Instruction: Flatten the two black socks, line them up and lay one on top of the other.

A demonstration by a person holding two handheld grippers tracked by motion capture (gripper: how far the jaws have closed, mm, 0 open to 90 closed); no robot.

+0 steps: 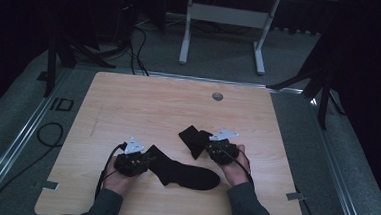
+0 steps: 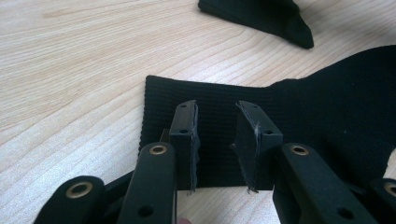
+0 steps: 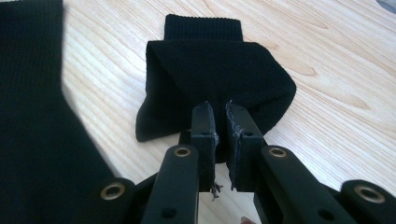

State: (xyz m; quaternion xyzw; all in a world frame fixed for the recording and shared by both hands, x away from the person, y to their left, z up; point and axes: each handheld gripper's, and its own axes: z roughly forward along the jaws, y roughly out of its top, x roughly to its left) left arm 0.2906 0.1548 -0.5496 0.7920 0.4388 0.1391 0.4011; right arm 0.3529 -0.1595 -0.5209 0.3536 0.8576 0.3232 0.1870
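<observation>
Two black socks are lying on a pale wooden bench (image 1: 129, 98), toward the edge where the person is standing. The long sock (image 1: 184, 171) is lying flat with its foot toward the person's right and its ribbed cuff toward the left gripper (image 1: 144, 161). The folded sock (image 1: 192, 139) is lying just beyond the long sock, on the far side of it from the person, and a strip of bare wood is being left between the two.

The left gripper is being held in the left hand (image 1: 116, 179) at the cuff end of the long sock. In the left gripper view its fingers (image 2: 184, 135) are being kept spread, with a clear gap between the pads, and they are hanging over the ribbed cuff (image 2: 210, 100); whether the pads are touching the cloth cannot be told. Beyond the cuff, a corner of the folded sock (image 2: 261, 16) is showing.

The right gripper (image 1: 215, 148) is being held in the right hand (image 1: 237, 171) at the near right side of the folded sock. In the right gripper view its fingers (image 3: 204, 135) are being drawn nearly together around the near edge of the folded sock (image 3: 215, 74), whose cloth is sitting in the narrow slit between them; the sock's cuff is pointing away from the gripper. The long sock (image 3: 32, 130) is lying just left of that gripper in the same view.

A round grey cap (image 1: 217, 96) is being shown set into the bench, well beyond the folded sock.
</observation>
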